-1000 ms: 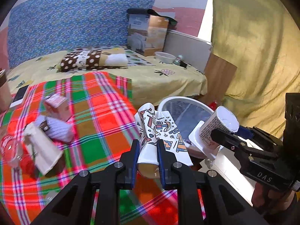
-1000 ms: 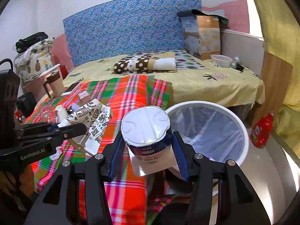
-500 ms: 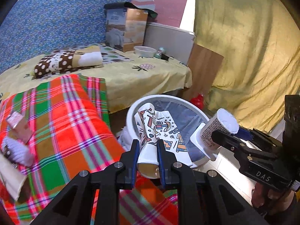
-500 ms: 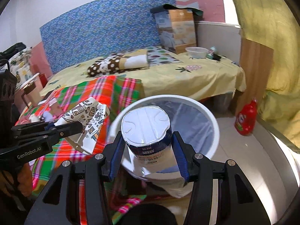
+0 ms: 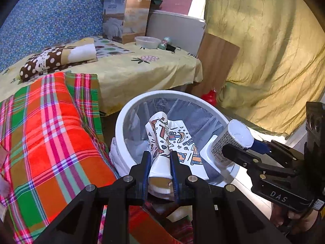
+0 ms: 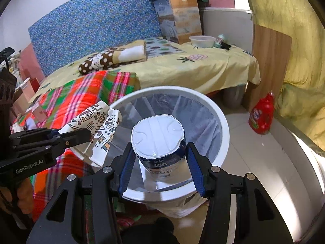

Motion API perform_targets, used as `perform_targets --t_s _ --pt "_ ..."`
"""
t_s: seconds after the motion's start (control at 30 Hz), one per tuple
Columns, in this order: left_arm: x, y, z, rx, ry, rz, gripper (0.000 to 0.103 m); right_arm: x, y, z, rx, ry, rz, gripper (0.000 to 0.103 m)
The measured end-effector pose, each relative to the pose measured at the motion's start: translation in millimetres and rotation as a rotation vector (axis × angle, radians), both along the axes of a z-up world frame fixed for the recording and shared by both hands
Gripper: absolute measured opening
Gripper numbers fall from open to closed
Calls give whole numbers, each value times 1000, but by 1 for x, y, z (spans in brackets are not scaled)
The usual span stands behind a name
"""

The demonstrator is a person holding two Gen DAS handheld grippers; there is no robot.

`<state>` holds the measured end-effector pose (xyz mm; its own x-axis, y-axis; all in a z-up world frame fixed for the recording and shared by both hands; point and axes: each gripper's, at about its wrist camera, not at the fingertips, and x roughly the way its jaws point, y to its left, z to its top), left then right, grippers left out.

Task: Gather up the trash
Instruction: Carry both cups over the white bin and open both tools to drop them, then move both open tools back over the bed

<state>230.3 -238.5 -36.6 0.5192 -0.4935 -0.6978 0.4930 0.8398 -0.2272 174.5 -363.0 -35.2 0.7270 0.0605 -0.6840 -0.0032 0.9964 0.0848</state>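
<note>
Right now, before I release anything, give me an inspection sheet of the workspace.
Surface: bed with plaid blanket beside the bin.
Job's things: white trash bin, lined; patterned paper cup and sealed white cup held over it.
Clutter: small items at the blanket's far left edge, too cropped to name.
Grippers: left gripper shut on patterned paper cup; right gripper shut on sealed white cup.
Cables: nothing seen.
Surroundings: red bottle on floor, yellow curtain, cardboard box.

left black plastic two-finger gripper (image 5: 159, 168): blue inner pads, silver screws, white "GenRobot.AI" lettering | right black plastic two-finger gripper (image 6: 160, 170): blue pads, silver screws, white "DAS" marking | bare skin at both handles
</note>
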Motion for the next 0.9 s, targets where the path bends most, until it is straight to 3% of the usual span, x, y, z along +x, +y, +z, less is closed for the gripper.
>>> perform_targets --t_s 0.3,0.37,0.43,0.9 --pt "9 -9 -9 9 23 -10 20 4 -6 -6 -7 44 -5 54" --pt "9 -9 -10 6 26 -8 26 3 -7 -6 -4 40 -8 54" --pt "10 -8 -9 1 29 0 35 3 -8 -6 -3 36 -13 62" --pt "-10 19 13 -48 -5 45 35 -6 8 13 -7 -24 11 62"
